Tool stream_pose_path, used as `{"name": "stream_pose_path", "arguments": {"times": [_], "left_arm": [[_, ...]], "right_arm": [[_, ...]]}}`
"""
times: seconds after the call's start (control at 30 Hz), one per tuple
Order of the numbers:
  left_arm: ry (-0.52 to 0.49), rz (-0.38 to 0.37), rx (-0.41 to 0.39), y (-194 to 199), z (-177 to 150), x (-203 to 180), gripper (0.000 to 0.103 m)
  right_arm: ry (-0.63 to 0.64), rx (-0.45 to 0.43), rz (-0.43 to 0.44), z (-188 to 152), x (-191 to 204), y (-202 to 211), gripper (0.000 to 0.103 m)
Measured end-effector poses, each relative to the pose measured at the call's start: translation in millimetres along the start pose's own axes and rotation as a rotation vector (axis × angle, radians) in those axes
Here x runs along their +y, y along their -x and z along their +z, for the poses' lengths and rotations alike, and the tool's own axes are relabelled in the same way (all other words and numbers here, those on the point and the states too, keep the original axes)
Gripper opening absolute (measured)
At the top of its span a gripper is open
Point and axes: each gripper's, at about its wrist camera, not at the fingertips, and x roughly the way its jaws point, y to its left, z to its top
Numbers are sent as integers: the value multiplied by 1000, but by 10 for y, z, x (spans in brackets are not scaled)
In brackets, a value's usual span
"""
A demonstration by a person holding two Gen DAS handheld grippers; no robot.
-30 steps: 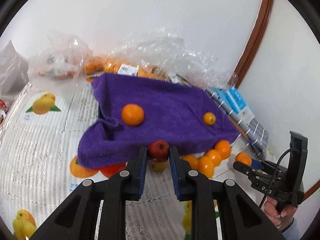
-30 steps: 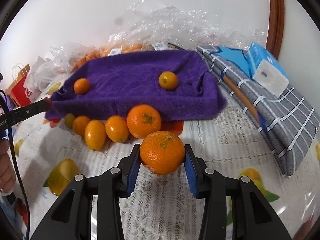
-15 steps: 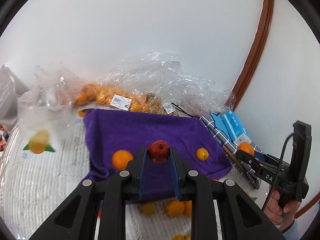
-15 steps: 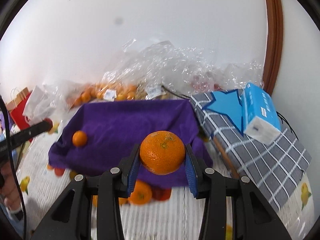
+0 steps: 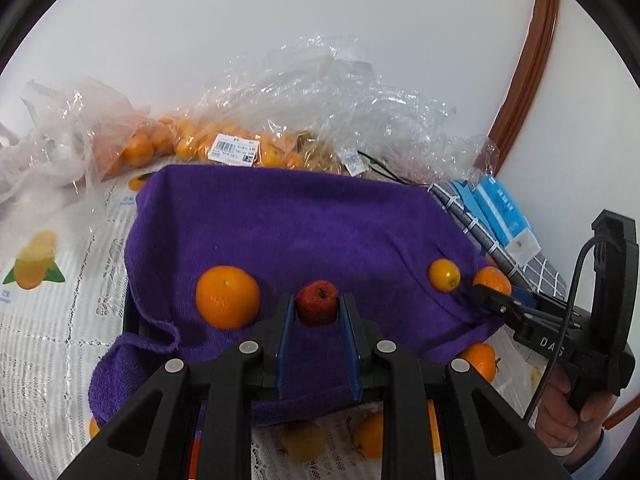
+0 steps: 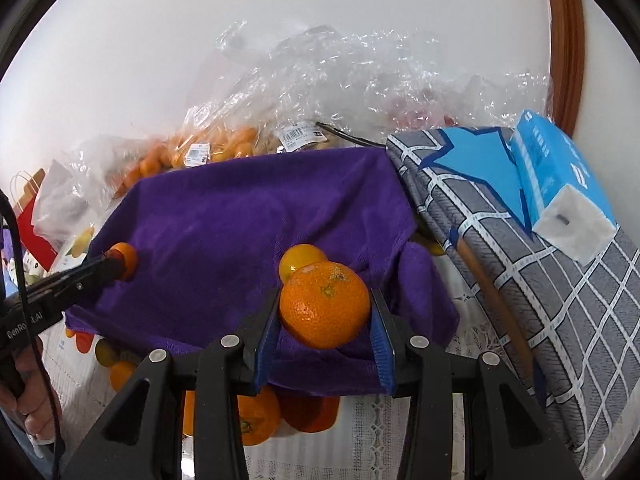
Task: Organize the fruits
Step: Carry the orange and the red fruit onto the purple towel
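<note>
Both tools over purple towel [image 5: 288, 232]; centre bare, two fruits near edges

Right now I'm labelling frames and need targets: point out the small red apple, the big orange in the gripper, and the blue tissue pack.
small red apple [image 5: 317, 302], left wrist view, its front face.
big orange [image 6: 325, 305], right wrist view, its middle.
blue tissue pack [image 6: 554, 172], right wrist view, its blue top.
</note>
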Motion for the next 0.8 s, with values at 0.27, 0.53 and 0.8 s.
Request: {"name": "stream_pose_path", "arguments": {"times": [0.27,0.53,0.8], "left_arm": [[13,8,45,-93,-59,14,22],[6,52,70,-152,-98,3,22],[-30,88,66,-172,-113,-26,22]], "right_arm": [[5,22,-15,-35,-32,-105,42],[30,10,-22,-53,29,-86,42],[43,11,-27,-59,53,-69,42]]}}
